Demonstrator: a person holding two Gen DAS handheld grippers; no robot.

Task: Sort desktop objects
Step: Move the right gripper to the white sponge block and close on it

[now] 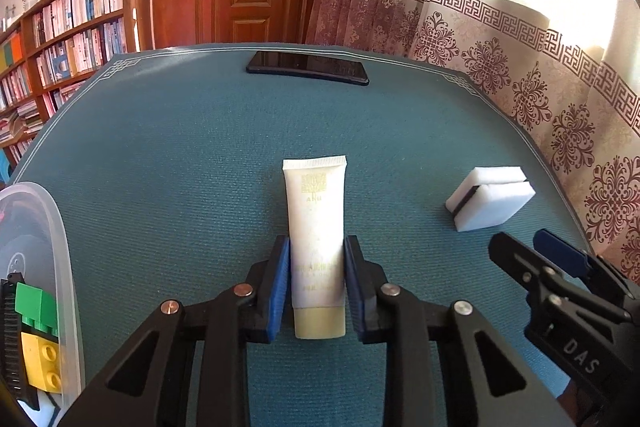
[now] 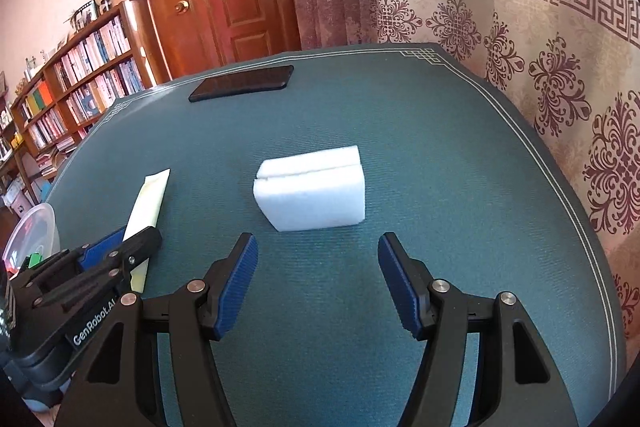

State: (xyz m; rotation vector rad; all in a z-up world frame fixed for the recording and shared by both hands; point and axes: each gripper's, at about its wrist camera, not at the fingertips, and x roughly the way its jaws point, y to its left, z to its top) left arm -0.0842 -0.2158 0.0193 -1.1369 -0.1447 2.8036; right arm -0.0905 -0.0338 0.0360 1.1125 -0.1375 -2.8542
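Now the left gripper (image 1: 317,285) sits low over the teal table mat (image 1: 180,155), its blue pads (image 1: 280,287) pressed against both sides of a white tube (image 1: 316,223) with a beige cap, gripping it near the cap end as it lies flat, pointing away. Over on the right, the right gripper (image 2: 318,281) hovers with jaws spread wide, holding nothing. A white foam block (image 2: 312,193), slit along its top, rests just ahead of it, untouched, while a black phone (image 2: 242,83) lies at the far edge.
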